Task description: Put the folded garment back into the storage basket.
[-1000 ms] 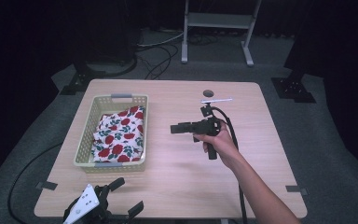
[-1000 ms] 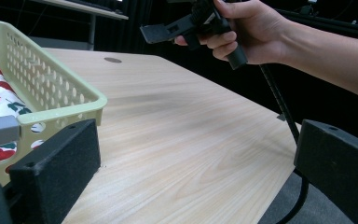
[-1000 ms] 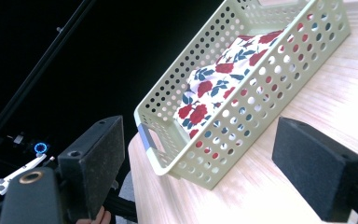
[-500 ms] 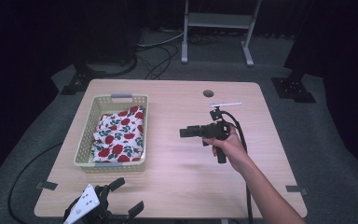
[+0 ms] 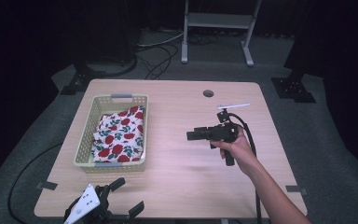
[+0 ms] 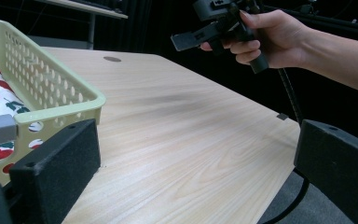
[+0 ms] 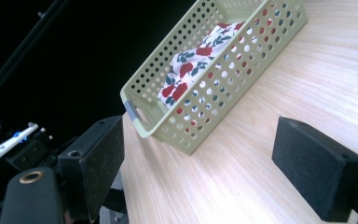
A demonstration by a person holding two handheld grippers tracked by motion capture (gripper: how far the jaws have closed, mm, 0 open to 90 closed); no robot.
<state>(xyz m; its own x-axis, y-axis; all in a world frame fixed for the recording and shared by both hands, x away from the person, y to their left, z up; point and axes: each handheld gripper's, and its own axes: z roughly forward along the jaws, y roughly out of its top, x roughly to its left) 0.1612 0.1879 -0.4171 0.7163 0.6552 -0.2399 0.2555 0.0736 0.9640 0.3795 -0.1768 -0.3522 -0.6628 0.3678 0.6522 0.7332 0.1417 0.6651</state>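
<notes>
The cloth (image 5: 119, 135) lies in the basket (image 5: 85, 137) by the worktop's (image 5: 177, 186) left edge, its long side running front to back, left of the empty, wide-open right claw (image 5: 191, 136), which points at it.

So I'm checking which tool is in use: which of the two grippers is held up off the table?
The right gripper, gripped by the person's hand above mid-table, jaws open. The left gripper sits at the near edge by the basket.
</notes>
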